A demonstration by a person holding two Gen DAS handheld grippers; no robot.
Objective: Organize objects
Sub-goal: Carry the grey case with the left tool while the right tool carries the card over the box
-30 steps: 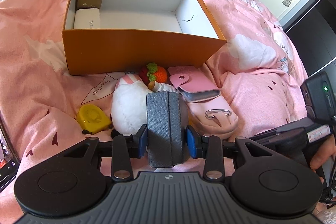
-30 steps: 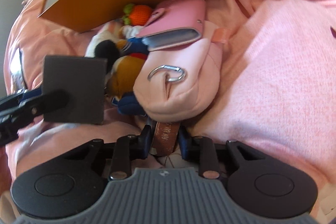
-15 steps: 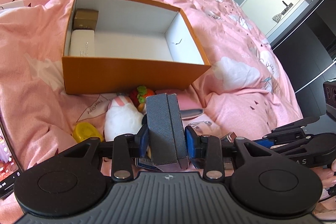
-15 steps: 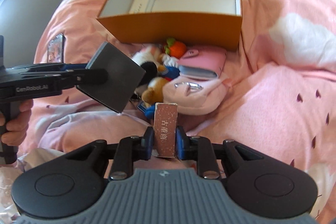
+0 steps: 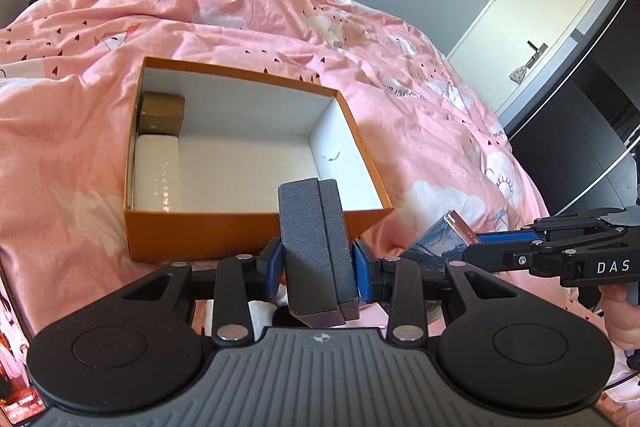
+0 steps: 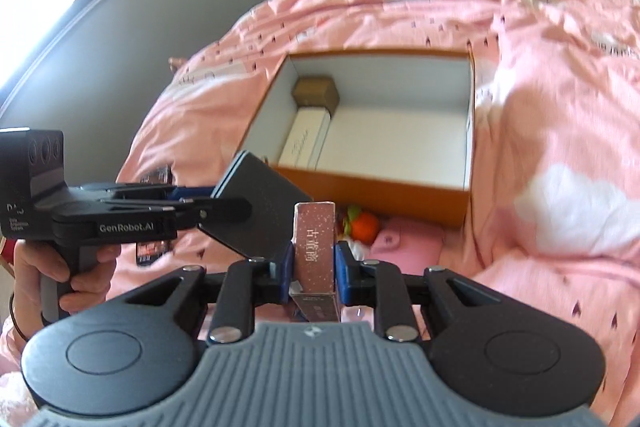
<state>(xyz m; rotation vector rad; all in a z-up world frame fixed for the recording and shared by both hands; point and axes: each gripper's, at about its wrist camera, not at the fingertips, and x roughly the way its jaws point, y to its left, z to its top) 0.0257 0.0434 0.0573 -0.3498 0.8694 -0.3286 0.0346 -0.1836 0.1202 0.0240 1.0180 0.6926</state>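
Left wrist view: the left gripper [image 5: 318, 273] pinches a dark case [image 5: 316, 247] upright, raised in front of the near wall of the orange box [image 5: 248, 235]; beside it the right gripper [image 6: 314, 267] clamps a slim brown pack [image 6: 315, 247]. Both loads are clear of the bed [image 5: 280, 11] and neither is yet inside the box. To place well, carry each load over the near rim before lowering, one gripper at a time — the two stand close and could knock. A gold box [image 5: 162, 111] and a white box [image 5: 156, 171] fill the left side; the middle and right floor are open. Toys [image 6: 362, 227] lie against the outer near wall — keep above them
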